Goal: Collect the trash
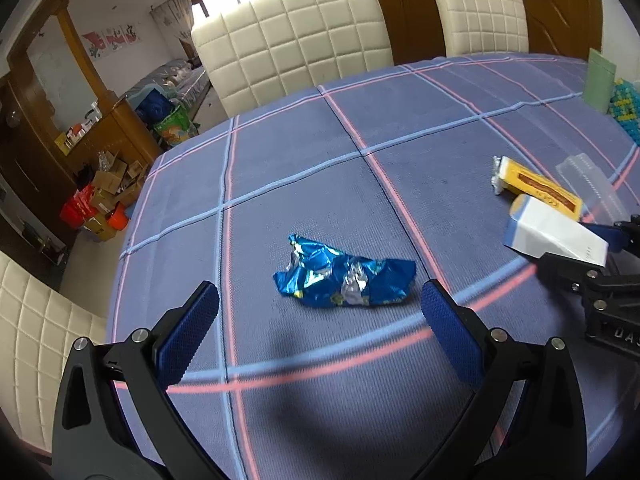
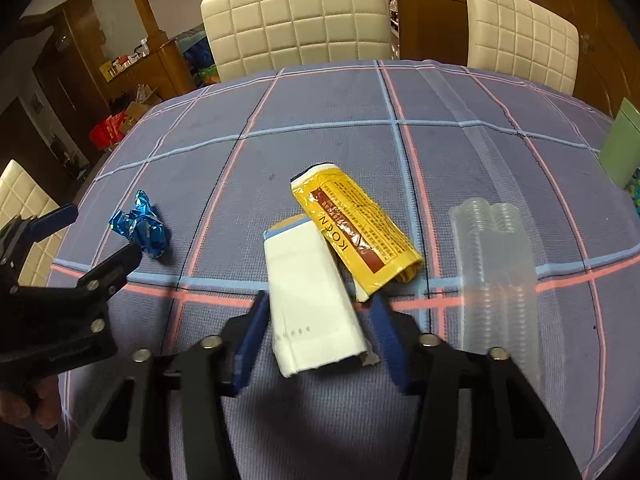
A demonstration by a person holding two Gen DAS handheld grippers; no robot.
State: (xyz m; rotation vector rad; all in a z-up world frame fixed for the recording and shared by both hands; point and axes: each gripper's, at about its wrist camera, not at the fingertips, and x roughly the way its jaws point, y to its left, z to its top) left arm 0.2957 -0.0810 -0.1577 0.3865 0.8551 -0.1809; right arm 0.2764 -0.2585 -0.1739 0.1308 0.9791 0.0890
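A crumpled blue foil wrapper (image 1: 344, 276) lies on the checked tablecloth, just ahead of my open left gripper (image 1: 320, 304); it also shows in the right wrist view (image 2: 142, 230). A white carton (image 2: 316, 300) lies between the fingers of my right gripper (image 2: 318, 308), which close in on its sides; I cannot tell whether they touch it. A yellow packet (image 2: 356, 232) lies against the carton's far side. In the left wrist view the carton (image 1: 556, 236) and yellow packet (image 1: 536, 186) lie at the right.
A clear ribbed plastic sleeve (image 2: 496, 272) lies right of the carton. A green box (image 2: 622, 148) stands at the table's right edge. Cream padded chairs (image 2: 296, 20) stand at the table's far side, one (image 1: 44, 332) at the left. The left gripper (image 2: 72, 264) shows in the right wrist view.
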